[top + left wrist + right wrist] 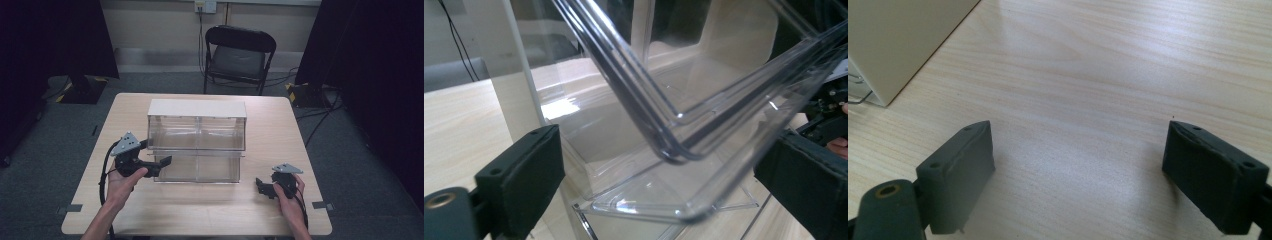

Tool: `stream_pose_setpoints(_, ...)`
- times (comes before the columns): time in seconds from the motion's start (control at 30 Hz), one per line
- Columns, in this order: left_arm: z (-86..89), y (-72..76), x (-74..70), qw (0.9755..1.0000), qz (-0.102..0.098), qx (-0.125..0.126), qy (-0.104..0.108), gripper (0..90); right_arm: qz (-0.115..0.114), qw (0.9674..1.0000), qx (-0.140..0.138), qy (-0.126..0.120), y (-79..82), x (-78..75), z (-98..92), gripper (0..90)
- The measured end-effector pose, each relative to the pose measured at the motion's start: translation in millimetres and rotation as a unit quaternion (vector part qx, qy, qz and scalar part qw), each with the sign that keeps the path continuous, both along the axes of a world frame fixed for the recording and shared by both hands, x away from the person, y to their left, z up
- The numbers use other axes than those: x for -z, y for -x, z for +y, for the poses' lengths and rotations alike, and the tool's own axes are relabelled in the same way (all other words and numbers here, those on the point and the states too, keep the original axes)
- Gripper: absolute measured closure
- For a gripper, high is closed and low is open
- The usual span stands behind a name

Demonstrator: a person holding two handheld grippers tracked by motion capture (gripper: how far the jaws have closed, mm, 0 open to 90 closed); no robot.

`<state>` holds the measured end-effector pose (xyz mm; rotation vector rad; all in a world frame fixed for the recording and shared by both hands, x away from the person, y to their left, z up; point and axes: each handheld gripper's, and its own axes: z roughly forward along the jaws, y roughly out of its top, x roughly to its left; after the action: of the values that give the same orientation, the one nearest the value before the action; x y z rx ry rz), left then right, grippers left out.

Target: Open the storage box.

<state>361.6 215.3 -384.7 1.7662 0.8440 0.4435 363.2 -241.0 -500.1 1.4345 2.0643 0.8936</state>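
Oddly, left claw (664, 195) gapes around the clear drawer (704, 165) (edges cropped); right claw (1093, 175) apart.

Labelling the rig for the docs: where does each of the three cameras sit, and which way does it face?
High view: above the near table edge, facing forward and down on the clear box; both forearms, left tool and right tool show.
Left gripper view: rides the left tool, looking along its wide-apart black pads at the clear box.
Right gripper view: rides the right tool, facing down at bare table; open pads show.
Shared: the high and left gripper views both show the clear box.
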Motion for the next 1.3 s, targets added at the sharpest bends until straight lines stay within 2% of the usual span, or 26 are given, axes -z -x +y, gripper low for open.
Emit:
stream_pose_setpoints(0.07, -0.3, 0.1, -1.4, 1.0000, 0.000, -0.001, -0.009, 5.0, 0.000, 1.0000, 0.000, 0.000, 0.0, 0.0, 0.0, 12.4)
stream_pose_setpoints(0.33, 0.7, -2.4, -1.2, 0.9999, 0.016, 0.001, 0.003, 5.1, 0.000, 1.0000, 0.000, 0.000, 0.0, 0.0, 0.0, 12.3)
stream_pose_setpoints(1.3, 2.1, -2.5, -0.9, 0.9999, 0.014, 0.004, 0.005, 5.4, 0.000, 1.0000, 0.000, 0.000, -0.1, 0.0, 0.0, 12.3)
